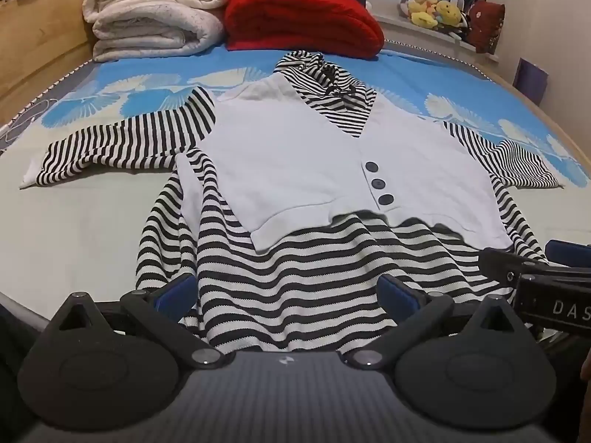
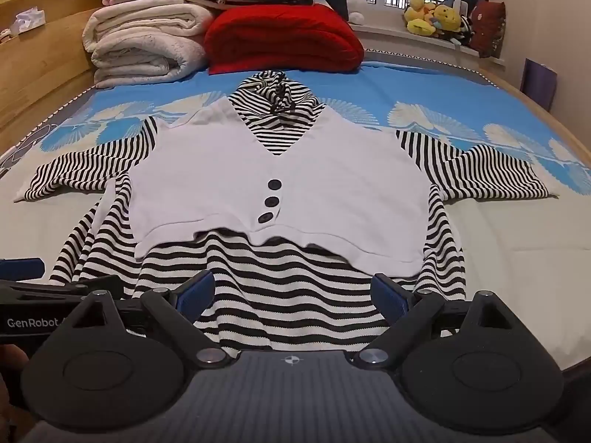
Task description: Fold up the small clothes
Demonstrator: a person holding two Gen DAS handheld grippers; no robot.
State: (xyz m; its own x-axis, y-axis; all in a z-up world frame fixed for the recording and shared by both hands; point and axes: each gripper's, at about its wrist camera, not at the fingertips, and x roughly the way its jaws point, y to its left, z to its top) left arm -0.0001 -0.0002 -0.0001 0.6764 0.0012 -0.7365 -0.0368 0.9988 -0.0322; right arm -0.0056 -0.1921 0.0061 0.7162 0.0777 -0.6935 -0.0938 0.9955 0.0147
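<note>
Both claws, left (image 1: pixel 288 291) and right (image 2: pixel 293 291), gape over striped garment (image 1: pixel 314 269).

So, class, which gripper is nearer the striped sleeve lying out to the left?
Left. The left gripper hovers over the bottom edge, diagonally off that sleeve; the right gripper hovers beside it, further right.

Bare sheet (image 2: pixel 517 229) lies open beside the spread garment (image 2: pixel 277 184); folded blankets (image 2: pixel 147 44) and red cushion (image 2: pixel 284 37) block the far end.

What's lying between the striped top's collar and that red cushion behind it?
Nothing but bare blue sheet. In the right wrist view a short strip of it separates the collar of the top from the red cushion; the left wrist view shows the same.
</note>
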